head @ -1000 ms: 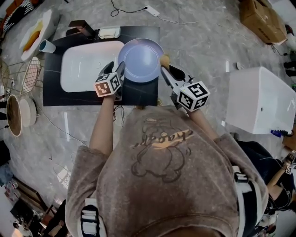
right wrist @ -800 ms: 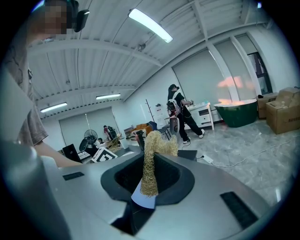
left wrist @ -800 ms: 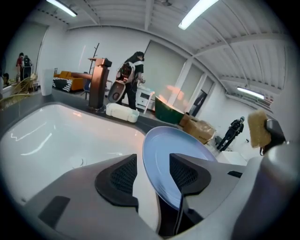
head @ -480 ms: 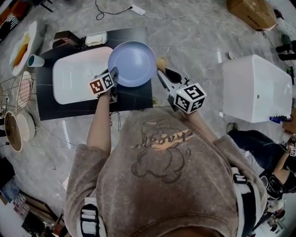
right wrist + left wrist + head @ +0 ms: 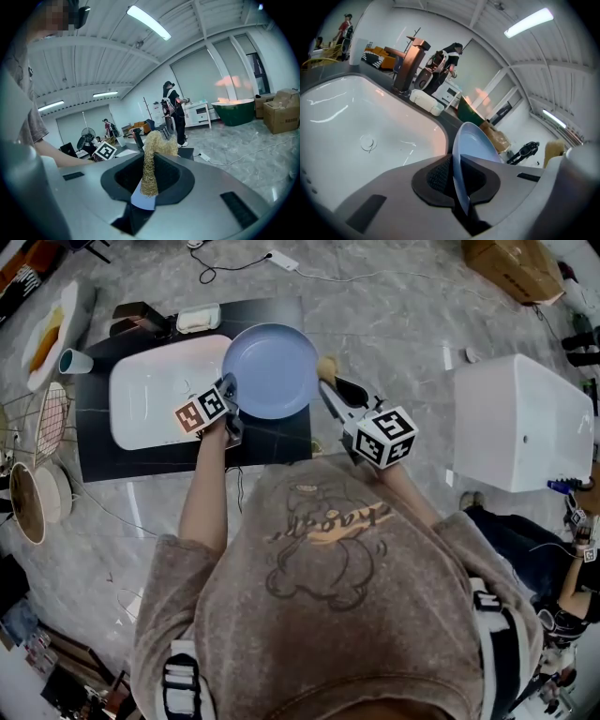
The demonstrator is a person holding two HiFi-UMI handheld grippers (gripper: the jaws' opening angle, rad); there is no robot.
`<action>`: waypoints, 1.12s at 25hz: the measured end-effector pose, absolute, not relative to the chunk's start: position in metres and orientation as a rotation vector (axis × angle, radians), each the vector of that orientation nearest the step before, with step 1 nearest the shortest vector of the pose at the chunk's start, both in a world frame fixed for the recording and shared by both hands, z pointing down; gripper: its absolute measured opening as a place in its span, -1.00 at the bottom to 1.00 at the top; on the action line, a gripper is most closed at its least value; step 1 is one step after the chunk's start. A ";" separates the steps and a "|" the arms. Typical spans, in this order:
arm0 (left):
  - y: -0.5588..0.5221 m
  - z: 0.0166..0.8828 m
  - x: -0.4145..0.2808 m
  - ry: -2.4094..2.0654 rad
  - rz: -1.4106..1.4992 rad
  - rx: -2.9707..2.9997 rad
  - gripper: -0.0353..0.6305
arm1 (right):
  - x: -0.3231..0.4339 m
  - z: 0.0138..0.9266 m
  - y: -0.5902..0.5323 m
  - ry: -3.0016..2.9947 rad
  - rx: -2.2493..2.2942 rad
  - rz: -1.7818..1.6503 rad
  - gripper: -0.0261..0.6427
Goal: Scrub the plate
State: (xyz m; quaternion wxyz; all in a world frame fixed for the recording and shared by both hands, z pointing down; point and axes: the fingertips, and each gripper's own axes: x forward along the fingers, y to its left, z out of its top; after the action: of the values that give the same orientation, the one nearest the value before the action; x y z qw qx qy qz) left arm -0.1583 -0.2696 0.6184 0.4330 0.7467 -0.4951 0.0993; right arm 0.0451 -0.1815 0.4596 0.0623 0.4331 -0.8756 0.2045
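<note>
Nearest the person, the left gripper [image 5: 228, 388] has just been closing its jaws and now pinches the near-left rim of the round pale blue plate [image 5: 277, 367], which sits over the black counter [image 5: 272, 439] at the white basin's [image 5: 150, 395] right edge. The right gripper [image 5: 330, 382] clamps a straw-coloured mesh scouring pad [image 5: 326, 365] just beside the plate's right rim. The plate's face therefore lies to the pad's left.

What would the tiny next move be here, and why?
Probably swing the scrubber held in the right gripper left onto the plate. The left gripper has just been closing its jaws and now pinches the plate's rim, while the scrubber sits beside its right edge.
</note>
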 end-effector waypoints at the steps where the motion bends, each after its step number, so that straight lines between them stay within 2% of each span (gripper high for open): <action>1: -0.271 0.613 -0.158 -1.240 0.240 1.870 -0.79 | 0.044 0.460 -0.182 -2.649 1.301 0.612 -0.75; 19: -0.244 0.498 -0.124 -1.323 0.085 2.042 -0.79 | -0.006 0.457 -0.185 -2.655 0.989 0.383 -0.75; 28: -0.231 0.469 -0.111 -1.341 0.045 2.081 -0.79 | -0.034 0.468 -0.178 -2.565 0.873 0.264 -0.75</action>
State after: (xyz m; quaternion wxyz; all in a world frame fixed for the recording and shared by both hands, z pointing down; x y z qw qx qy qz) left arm -0.1108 -0.2306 0.4686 0.3267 0.7942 -0.5120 0.0170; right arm -0.0340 -0.1782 0.4684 0.2082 0.3137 -0.9216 0.0948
